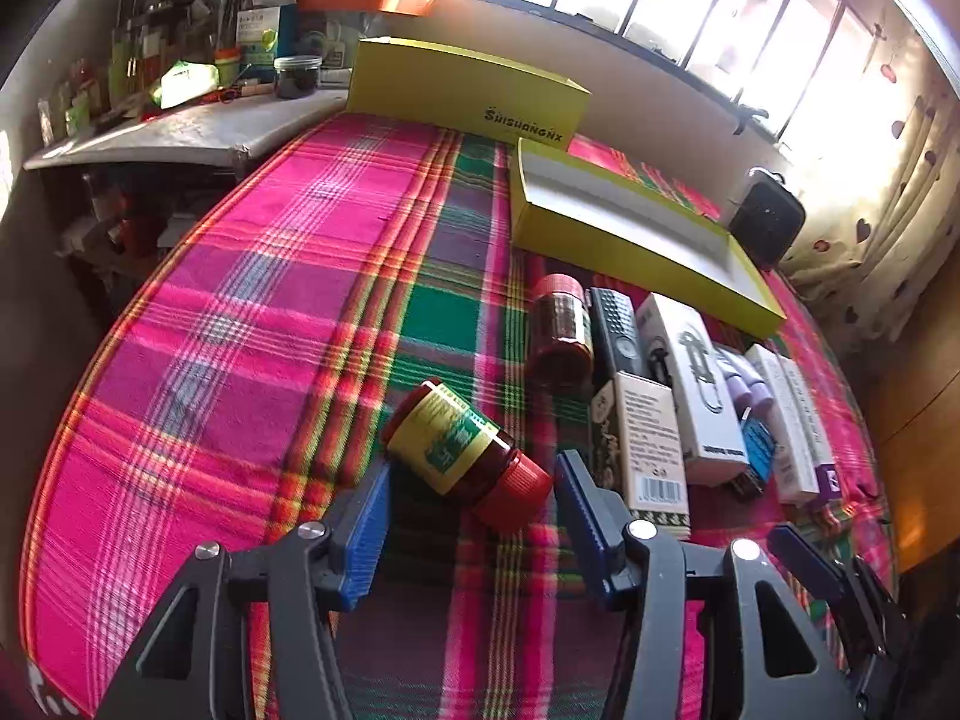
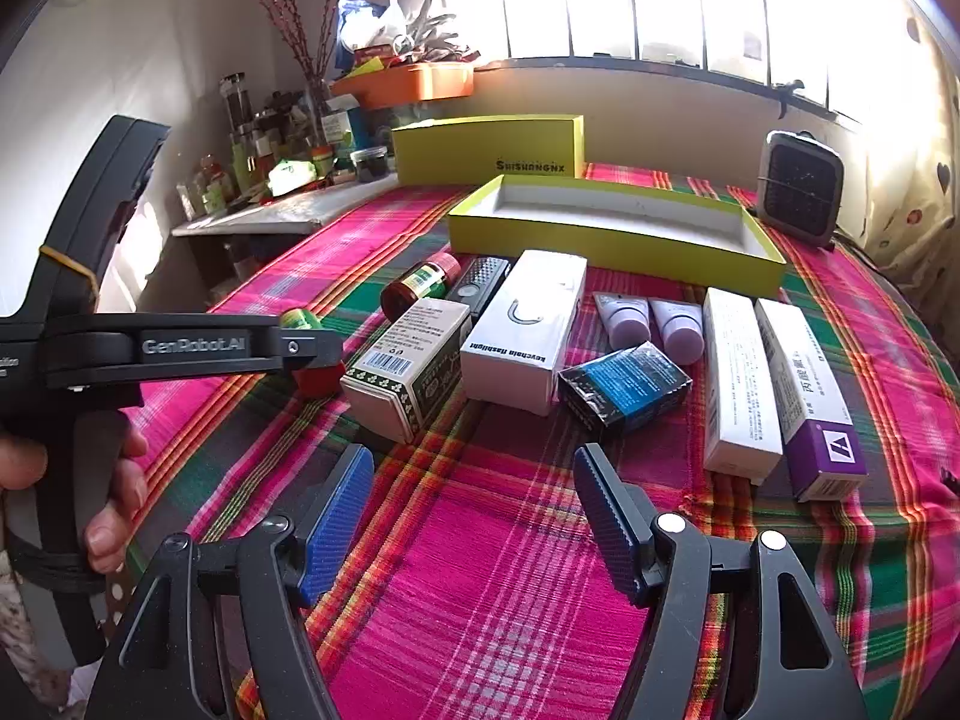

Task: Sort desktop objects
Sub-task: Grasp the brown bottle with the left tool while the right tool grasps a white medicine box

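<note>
A red-capped bottle with a yellow-green label lies on its side on the plaid cloth. My left gripper is open, its blue pads on either side of the bottle's cap end without squeezing it. From the right wrist view the left gripper hides most of that bottle. My right gripper is open over bare cloth, in front of a row of boxes. A second red-capped bottle lies beside a black remote. An open yellow tray sits behind them, nothing in it.
The row holds a barcode box, a white flashlight box, a blue-black packet, two purple tubes and two long boxes. A yellow lid and a small heater stand behind. A hand holds the left gripper.
</note>
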Motion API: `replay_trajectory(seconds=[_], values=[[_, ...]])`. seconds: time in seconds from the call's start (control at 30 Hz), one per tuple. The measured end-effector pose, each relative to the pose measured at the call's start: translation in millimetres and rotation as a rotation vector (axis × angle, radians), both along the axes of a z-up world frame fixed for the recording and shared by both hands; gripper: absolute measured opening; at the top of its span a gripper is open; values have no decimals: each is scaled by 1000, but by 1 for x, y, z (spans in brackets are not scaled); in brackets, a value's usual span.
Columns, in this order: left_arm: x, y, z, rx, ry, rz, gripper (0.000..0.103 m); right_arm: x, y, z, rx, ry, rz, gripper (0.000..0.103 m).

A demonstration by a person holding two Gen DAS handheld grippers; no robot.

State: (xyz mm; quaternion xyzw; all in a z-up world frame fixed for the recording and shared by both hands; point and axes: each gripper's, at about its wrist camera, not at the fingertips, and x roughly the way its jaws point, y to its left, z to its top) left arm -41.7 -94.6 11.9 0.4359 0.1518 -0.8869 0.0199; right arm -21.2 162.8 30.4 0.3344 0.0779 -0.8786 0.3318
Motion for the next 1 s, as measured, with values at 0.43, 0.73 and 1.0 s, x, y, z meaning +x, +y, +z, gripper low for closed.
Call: replay_trajectory(seconds=[0.43,0.73,1.0], values=[[-5,-8,-4,-97,-25,0,47,-3,-10,0,-1,-10,26,72],[-4,-15,-2,-148,-16,-16,43,-8,-31,3,-12,-19,59,72],[-3,-21,-4,-147,-10,-44,33,-16,-47,3,-12,-37,58,67]])
